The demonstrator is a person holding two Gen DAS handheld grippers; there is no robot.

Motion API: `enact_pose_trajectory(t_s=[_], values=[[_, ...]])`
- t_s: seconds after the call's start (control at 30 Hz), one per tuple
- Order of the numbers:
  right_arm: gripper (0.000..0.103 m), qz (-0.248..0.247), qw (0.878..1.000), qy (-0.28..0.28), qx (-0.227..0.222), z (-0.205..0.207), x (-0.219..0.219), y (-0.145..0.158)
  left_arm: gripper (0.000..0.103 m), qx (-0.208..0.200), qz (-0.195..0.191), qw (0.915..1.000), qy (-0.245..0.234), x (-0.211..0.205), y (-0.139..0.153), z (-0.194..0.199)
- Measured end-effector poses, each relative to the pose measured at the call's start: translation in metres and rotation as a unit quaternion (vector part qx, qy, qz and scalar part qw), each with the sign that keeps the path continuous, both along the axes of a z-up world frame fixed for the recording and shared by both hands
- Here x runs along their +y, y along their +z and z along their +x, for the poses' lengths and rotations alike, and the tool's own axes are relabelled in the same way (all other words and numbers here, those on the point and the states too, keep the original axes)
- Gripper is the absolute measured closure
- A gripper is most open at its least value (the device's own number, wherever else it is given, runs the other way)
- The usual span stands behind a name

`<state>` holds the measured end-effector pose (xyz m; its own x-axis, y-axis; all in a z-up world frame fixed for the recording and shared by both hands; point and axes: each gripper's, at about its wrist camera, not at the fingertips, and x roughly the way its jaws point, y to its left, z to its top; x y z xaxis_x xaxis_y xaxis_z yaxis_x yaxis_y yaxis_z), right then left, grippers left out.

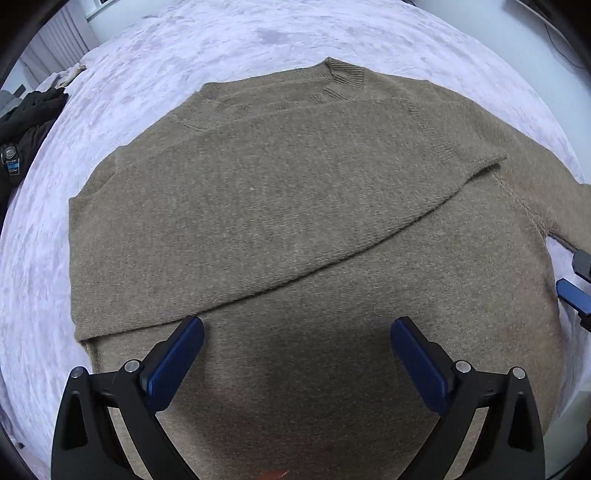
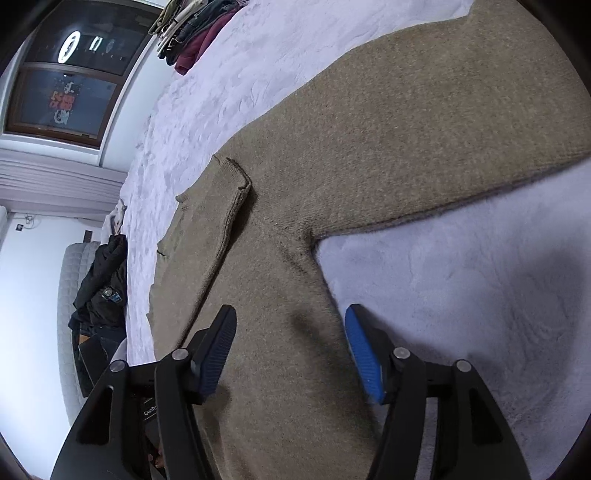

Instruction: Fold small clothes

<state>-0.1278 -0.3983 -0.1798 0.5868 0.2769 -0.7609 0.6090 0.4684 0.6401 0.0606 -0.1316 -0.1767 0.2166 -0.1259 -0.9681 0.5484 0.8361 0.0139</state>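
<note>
**Hovering over a half-folded sweater, both grippers empty**

Your left gripper (image 1: pixel 297 328) hangs above the lower body of the tan knit sweater (image 1: pixel 295 206), fingers spread wide with nothing between them. Blue pads (image 1: pixel 173 365) face inward; knit shows in the gap.

The sweater lies flat on the pale lavender plush blanket (image 1: pixel 155 62), collar (image 1: pixel 345 72) at the far end. One sleeve is already folded across the chest; its lower edge runs as a diagonal ridge from the near left corner up toward the right shoulder.

At the right edge of the left wrist view, your right gripper (image 1: pixel 576 284) peeks in beside the sweater's flank.

From the right wrist view, your right gripper (image 2: pixel 290 332) is also wide open and holds nothing. It straddles the sweater's side edge near the armpit: the dark finger sits over knit, the blue pad (image 2: pixel 364 354) over blanket. The other sleeve (image 2: pixel 443 122) stretches unfolded across the blanket, away to the upper right. The folded sleeve's cuff (image 2: pixel 238 177) rests on the chest.

Dark clothing (image 2: pixel 103 284) is heaped off the blanket's left side, more garments (image 2: pixel 195 29) piled at the far corner, a window (image 2: pixel 70 70) beyond.
</note>
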Motion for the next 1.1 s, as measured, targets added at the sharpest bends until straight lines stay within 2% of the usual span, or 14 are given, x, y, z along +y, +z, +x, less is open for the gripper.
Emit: enact_pose_trajectory(t_s=[0.17,0.3,0.4,0.53,0.63,0.83,0.97,1.03,1.07,1.1], values=[[0.037,-0.007,0.999,-0.035,0.001,-0.026,-0.026,0.003,0.001,-0.002,0.009,0.9999,-0.010,-0.016,-0.001,-0.006],[0.037,-0.015,0.997,-0.081,0.000,-0.053,-0.053,0.006,0.001,0.019,0.011,0.9997,-0.015,-0.029,-0.007,-0.007],[0.037,-0.019,0.991,-0.129,-0.013,-0.076,-0.077,0.011,0.001,0.023,0.016,0.9993,-0.024,-0.037,-0.010,-0.006],[0.037,-0.022,0.981,-0.193,-0.027,-0.103,-0.106,0.012,0.001,0.035,0.018,0.9991,-0.012,-0.044,-0.009,-0.002],[0.037,-0.015,0.972,-0.232,-0.043,-0.117,-0.124,0.009,0.001,0.039,-0.005,0.9991,-0.011,-0.055,0.003,-0.002],[0.037,-0.023,0.959,-0.274,-0.067,-0.123,-0.153,0.008,0.001,0.008,-0.049,0.9977,-0.046,-0.097,0.028,-0.014],[0.037,0.002,0.940,-0.327,-0.097,-0.131,-0.176,0.004,0.001,0.010,-0.067,0.9966,-0.047,-0.121,0.030,-0.016],[0.038,0.018,0.935,-0.338,-0.110,-0.130,-0.184,0.002,0.001,0.007,-0.072,0.9964,-0.044,-0.124,0.031,-0.015],[0.048,0.026,0.933,-0.338,-0.120,-0.126,-0.186,0.002,0.001,0.007,-0.072,0.9965,-0.043,-0.127,0.031,-0.013],[0.071,0.032,0.933,-0.334,-0.128,-0.123,-0.187,0.002,0.001,0.008,-0.071,0.9966,-0.042,-0.129,0.031,-0.011]])
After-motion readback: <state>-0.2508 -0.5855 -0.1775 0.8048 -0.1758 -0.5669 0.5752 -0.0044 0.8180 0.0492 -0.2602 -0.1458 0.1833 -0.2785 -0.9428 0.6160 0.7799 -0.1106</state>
